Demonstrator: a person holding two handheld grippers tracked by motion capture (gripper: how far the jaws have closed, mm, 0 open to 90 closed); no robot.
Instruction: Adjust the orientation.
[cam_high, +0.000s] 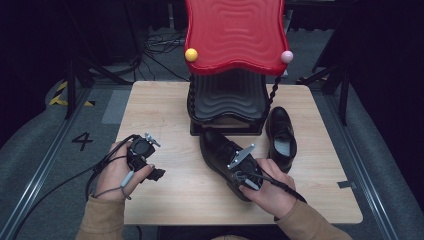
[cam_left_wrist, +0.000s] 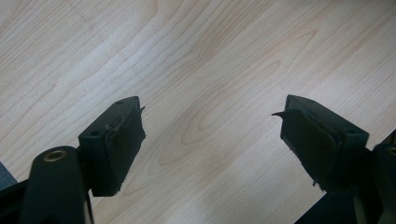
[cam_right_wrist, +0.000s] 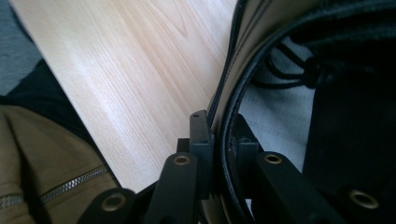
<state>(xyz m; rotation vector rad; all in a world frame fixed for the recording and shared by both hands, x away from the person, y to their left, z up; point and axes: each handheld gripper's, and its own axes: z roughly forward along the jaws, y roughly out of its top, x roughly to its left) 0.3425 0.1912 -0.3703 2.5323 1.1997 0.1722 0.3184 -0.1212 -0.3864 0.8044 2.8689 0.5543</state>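
Filling the dark room's middle, a wooden table (cam_high: 165, 195) bears two shoes (cam_high: 220, 150).

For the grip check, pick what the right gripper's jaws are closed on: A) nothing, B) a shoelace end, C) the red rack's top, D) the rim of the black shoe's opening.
D: in the right gripper view the right gripper pinches the collar wall of the black shoe, one jaw outside, one inside.
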